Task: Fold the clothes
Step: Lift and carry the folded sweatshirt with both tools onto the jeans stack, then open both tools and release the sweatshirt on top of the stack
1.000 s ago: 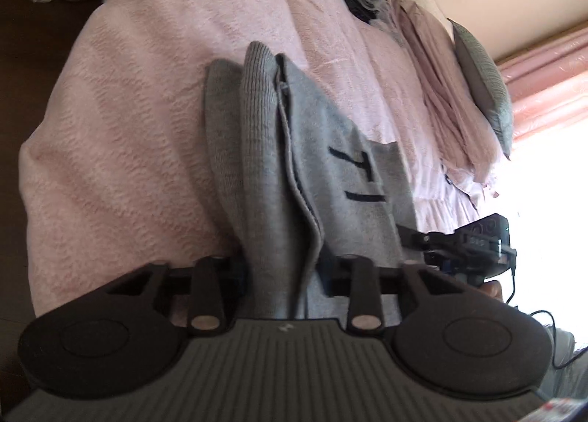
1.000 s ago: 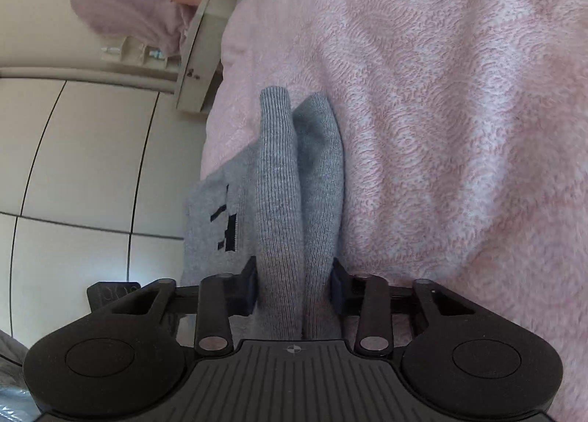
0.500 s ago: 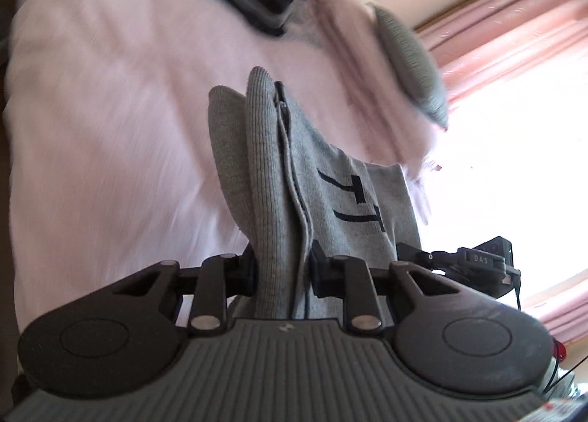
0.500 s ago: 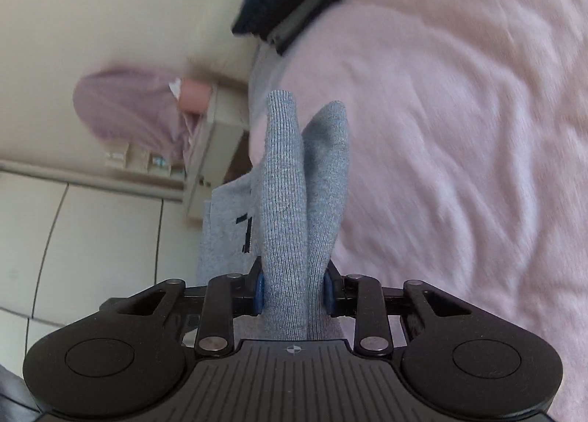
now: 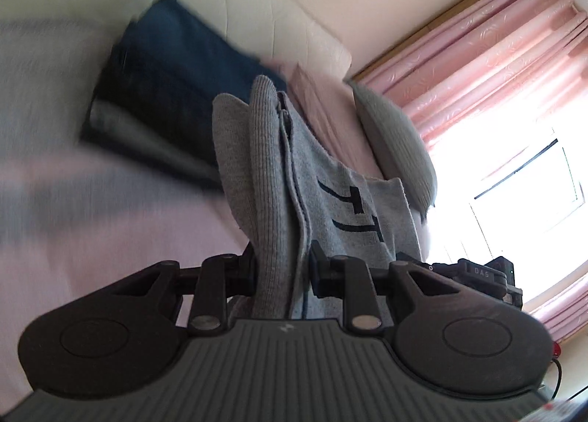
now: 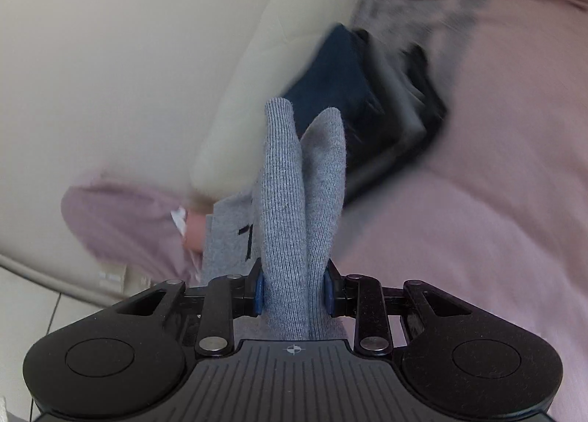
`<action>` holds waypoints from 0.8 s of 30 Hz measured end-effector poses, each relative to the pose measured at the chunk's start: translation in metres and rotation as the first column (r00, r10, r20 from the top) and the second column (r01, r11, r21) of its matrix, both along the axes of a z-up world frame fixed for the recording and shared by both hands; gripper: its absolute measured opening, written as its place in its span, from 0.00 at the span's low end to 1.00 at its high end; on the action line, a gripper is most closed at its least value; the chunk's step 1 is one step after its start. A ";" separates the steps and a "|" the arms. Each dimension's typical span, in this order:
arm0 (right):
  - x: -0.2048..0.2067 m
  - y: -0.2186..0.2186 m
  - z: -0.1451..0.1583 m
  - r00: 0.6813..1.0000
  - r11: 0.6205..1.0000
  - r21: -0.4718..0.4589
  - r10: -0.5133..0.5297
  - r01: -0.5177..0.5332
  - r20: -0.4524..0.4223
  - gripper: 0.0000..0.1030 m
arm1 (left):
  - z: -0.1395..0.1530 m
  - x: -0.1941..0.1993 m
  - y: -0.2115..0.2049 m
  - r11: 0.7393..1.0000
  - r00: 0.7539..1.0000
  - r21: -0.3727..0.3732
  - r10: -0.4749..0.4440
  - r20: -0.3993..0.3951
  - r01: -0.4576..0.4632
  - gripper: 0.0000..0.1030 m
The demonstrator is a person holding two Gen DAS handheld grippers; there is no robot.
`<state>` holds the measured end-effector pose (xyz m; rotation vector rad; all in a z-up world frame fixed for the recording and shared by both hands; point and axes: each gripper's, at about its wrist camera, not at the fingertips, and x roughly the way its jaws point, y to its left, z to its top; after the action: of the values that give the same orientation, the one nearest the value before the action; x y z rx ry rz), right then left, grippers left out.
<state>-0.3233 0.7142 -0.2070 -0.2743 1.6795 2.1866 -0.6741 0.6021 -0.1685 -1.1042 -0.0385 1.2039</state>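
Note:
A folded grey knit sweater with black markings hangs in the air between both grippers. My left gripper is shut on one ribbed end of it. My right gripper is shut on the other end of the grey sweater, whose ribbed folds stick up between the blue-padded fingers. The pink bedspread lies below. A stack of folded dark blue and grey clothes rests on the bed just beyond the sweater, and this stack of folded clothes also shows in the right wrist view.
A cream padded headboard stands behind the stack. A grey pillow and pink folded fabric lie to the right, near pink curtains and a bright window. The other gripper's body shows at the right. Pink bedspread spreads out to the right.
Both grippers closed on the sweater, lifted it off the bed and carried it toward the headboard. The stack of dark clothes now sits much closer and the views are blurred by motion.

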 end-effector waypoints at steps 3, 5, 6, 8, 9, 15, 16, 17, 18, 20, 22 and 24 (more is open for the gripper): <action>-0.056 0.063 0.015 1.000 0.999 0.042 -0.004 0.004 -0.013 0.26 | 0.021 -0.049 0.068 0.999 1.000 0.048 0.017 -0.019 -0.016 0.20; -0.091 0.107 0.020 1.000 0.998 0.060 -0.013 0.014 -0.011 0.26 | 0.031 -0.078 0.113 0.997 0.999 0.077 0.025 -0.026 -0.023 0.21; -0.103 0.125 0.019 1.000 0.998 0.060 -0.020 0.021 -0.012 0.26 | 0.033 -0.091 0.135 0.996 0.999 0.082 0.034 -0.023 -0.032 0.20; -0.125 0.160 0.012 1.000 0.998 0.054 -0.031 0.031 0.001 0.26 | 0.029 -0.109 0.172 0.996 0.999 0.084 0.041 -0.016 -0.039 0.20; -0.134 0.173 0.008 0.999 0.998 0.051 -0.036 0.035 0.011 0.26 | 0.026 -0.116 0.189 0.996 0.999 0.080 0.045 -0.014 -0.043 0.21; -0.162 0.224 -0.048 0.995 0.998 0.007 -0.069 0.069 0.069 0.26 | -0.021 -0.135 0.247 0.998 0.999 0.042 0.048 -0.024 -0.047 0.21; -0.164 0.226 -0.056 0.992 0.997 0.006 -0.073 0.073 0.099 0.26 | -0.035 -0.143 0.260 0.998 0.998 0.019 0.053 -0.022 -0.053 0.21; -0.166 0.229 -0.066 0.986 0.997 0.009 -0.080 0.079 0.147 0.27 | -0.049 -0.145 0.267 0.998 0.998 -0.006 0.054 -0.017 -0.054 0.21; -0.167 0.229 -0.072 0.980 0.996 0.018 -0.094 0.092 0.174 0.28 | -0.063 -0.149 0.271 0.998 0.998 -0.032 0.056 -0.023 -0.056 0.22; -0.164 0.223 -0.079 0.978 0.990 0.052 -0.137 0.131 0.156 0.28 | -0.081 -0.154 0.269 0.997 0.998 -0.027 0.066 -0.007 -0.066 0.25; -0.162 0.215 -0.069 0.964 0.979 0.125 -0.186 0.164 0.192 0.31 | -0.085 -0.162 0.266 0.997 0.997 -0.018 0.072 0.037 -0.072 0.27; -0.160 0.203 -0.049 0.927 0.949 0.254 -0.256 0.187 0.275 0.36 | -0.077 -0.168 0.263 0.996 0.996 -0.016 0.092 0.009 -0.092 0.29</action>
<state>-0.4832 0.9173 -0.2561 -0.3235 1.2220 2.0194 -0.8421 0.8653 -0.2454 -1.1327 -0.0887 1.2830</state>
